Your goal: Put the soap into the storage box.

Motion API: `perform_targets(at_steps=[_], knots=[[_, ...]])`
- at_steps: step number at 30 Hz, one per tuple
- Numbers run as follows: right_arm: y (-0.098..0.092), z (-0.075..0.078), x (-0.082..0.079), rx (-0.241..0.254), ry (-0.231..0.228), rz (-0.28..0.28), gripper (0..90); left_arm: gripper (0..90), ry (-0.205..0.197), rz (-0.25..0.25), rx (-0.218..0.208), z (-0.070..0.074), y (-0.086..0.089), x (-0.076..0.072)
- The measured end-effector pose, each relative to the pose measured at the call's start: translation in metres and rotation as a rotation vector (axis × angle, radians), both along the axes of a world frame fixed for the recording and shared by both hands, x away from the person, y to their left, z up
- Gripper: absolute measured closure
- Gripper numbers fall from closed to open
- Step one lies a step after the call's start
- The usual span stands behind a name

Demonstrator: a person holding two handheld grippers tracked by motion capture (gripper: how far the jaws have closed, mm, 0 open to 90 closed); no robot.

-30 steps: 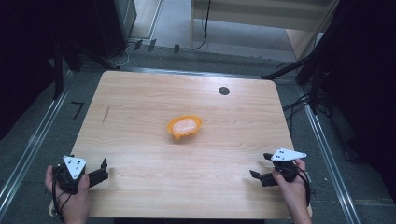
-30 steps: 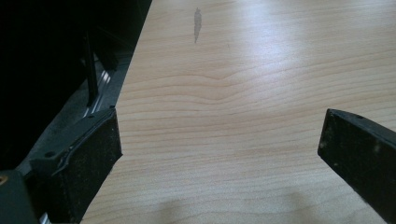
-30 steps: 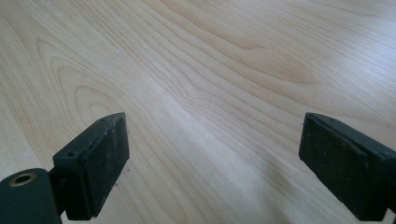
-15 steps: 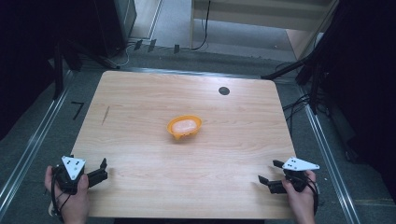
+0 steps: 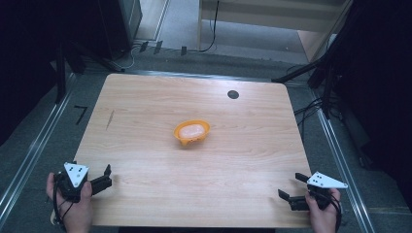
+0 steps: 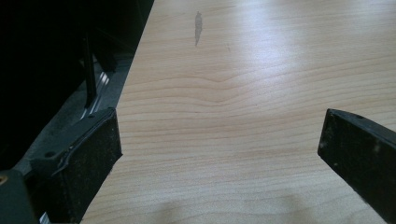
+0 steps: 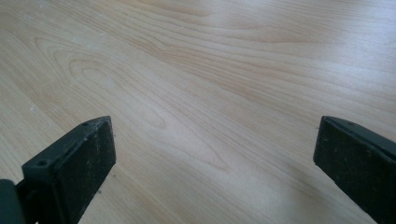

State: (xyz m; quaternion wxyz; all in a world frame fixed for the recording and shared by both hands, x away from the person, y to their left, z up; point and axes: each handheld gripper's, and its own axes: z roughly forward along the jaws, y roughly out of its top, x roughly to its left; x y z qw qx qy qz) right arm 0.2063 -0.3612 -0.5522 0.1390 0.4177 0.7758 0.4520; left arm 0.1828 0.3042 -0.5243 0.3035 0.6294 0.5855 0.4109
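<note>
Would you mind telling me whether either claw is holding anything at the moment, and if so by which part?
Nothing is held. The left claw and right claw both stand open over bare table, apart from the orange bowl.

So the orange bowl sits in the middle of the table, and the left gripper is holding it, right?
Not quite. The bowl does sit mid-table, but the left gripper holds nothing: the high view shows it at the near left corner, far from the bowl, jaws open.

An orange bowl (image 5: 192,133) (pale contents inside) sits upright mid-table.
</note>
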Motion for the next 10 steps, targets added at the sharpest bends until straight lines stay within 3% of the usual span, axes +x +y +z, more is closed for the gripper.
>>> perform_targets(at_steps=[10], knots=[[-0.006,0.001,-0.013,0.026,-0.062,-0.05,1.0,0.0,0.019,-0.004,-0.002,0.0,0.0,0.002]])
